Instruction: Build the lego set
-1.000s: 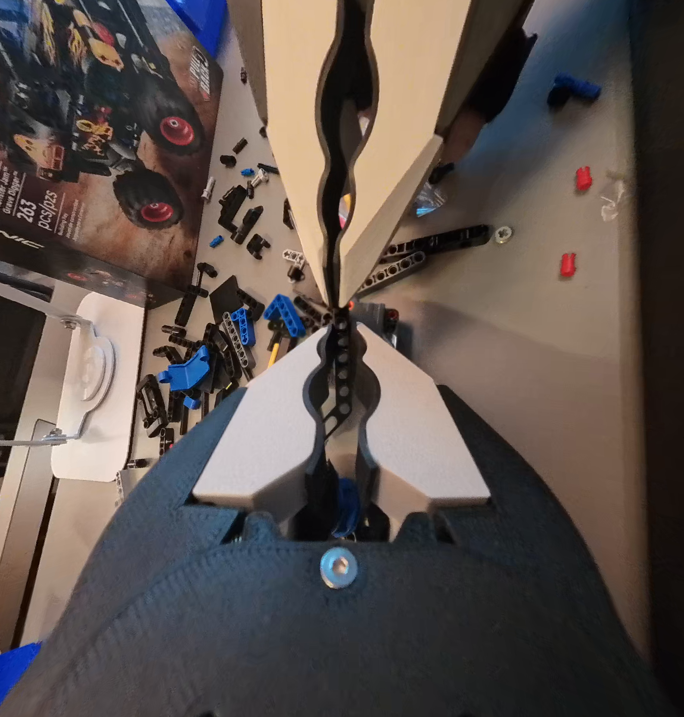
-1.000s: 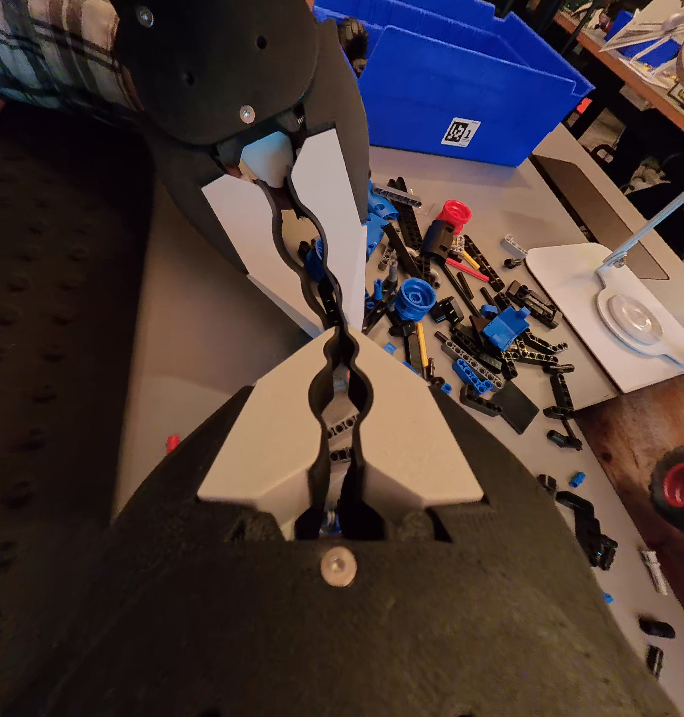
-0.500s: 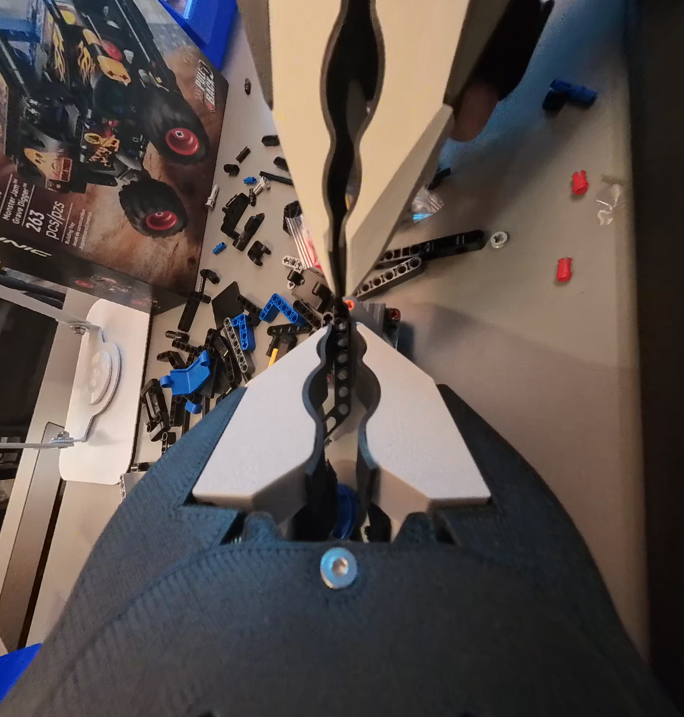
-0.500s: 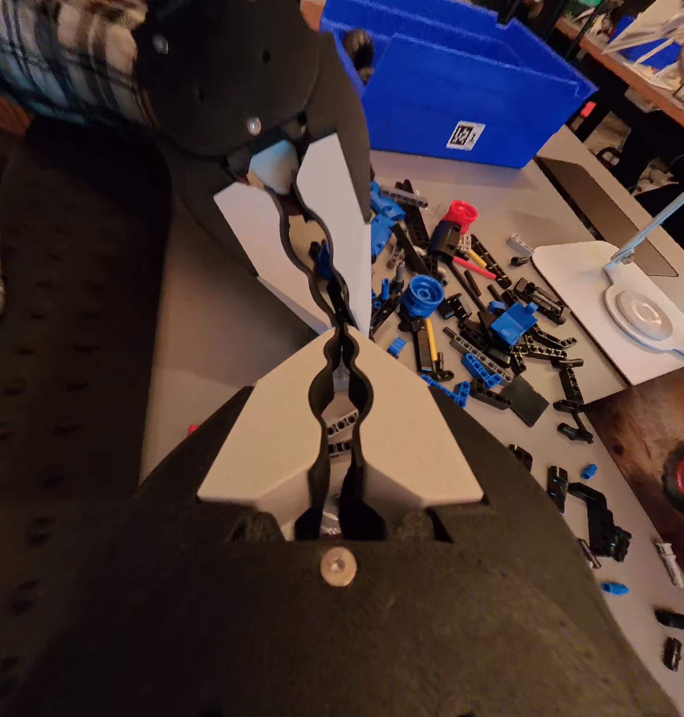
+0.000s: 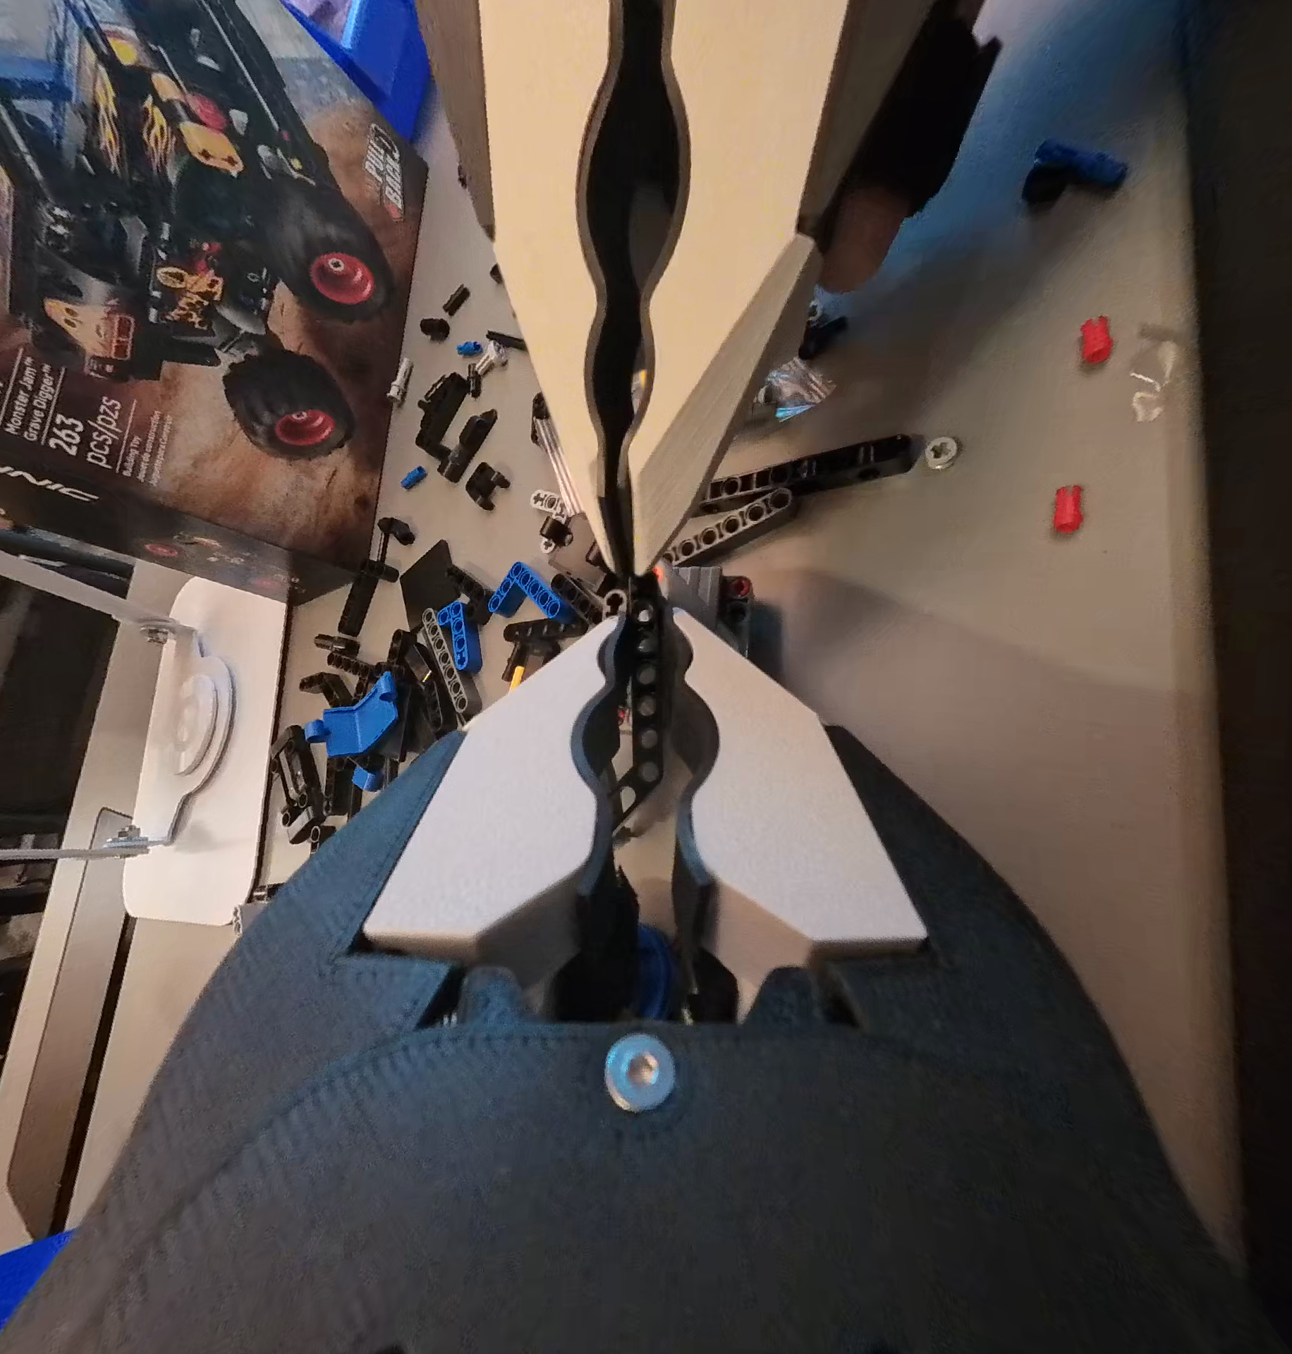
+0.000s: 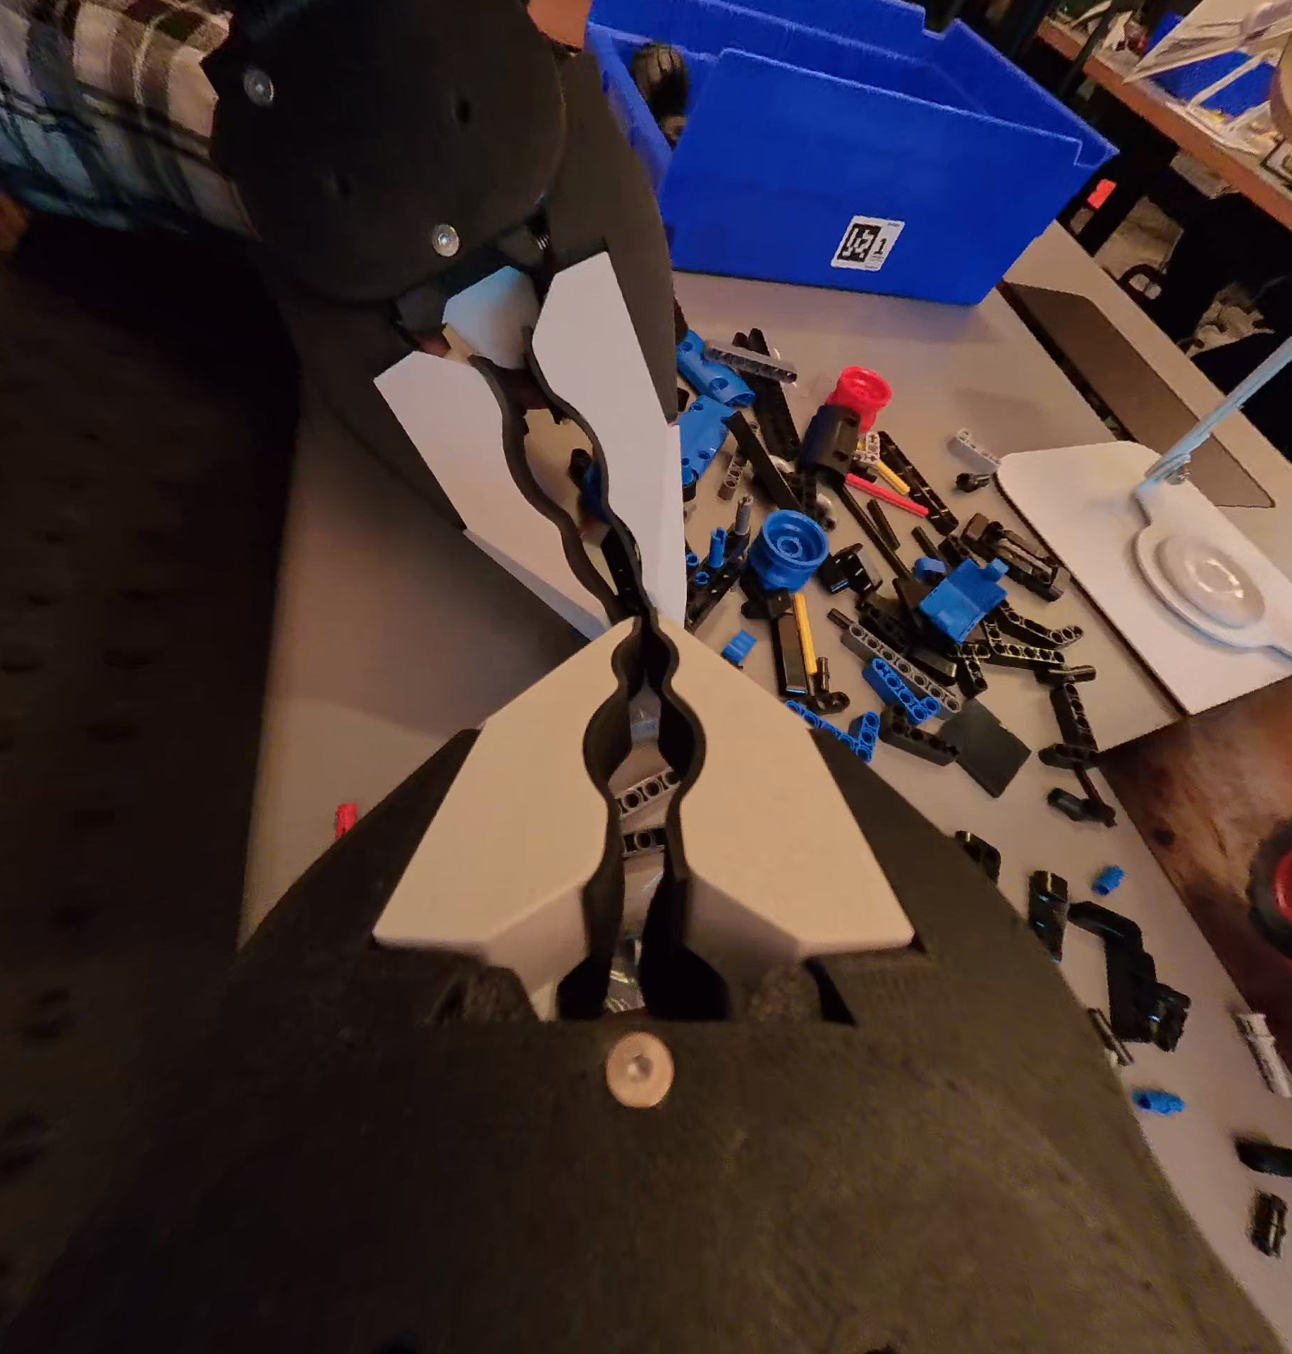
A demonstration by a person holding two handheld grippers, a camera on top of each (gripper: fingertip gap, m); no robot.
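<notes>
Two grippers meet tip to tip: our left gripper (image 5: 639, 623) clamps a black holed beam (image 5: 644, 703) steady, while our right gripper (image 6: 647, 645), nearly closed, pinches something we cannot identify against it.

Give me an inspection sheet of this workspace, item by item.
Surface: grey table, mostly bare on one side.
Job's things: black holed beam clamped in left tongs; loose pile of parts; set box.
Clutter: two red pins; clear wrapper.
Grippers: right tongs closed tip to tip with the left; its load is not identifiable.
Cables: nothing seen.
Surroundings: blue bin; white lamp base.
</notes>
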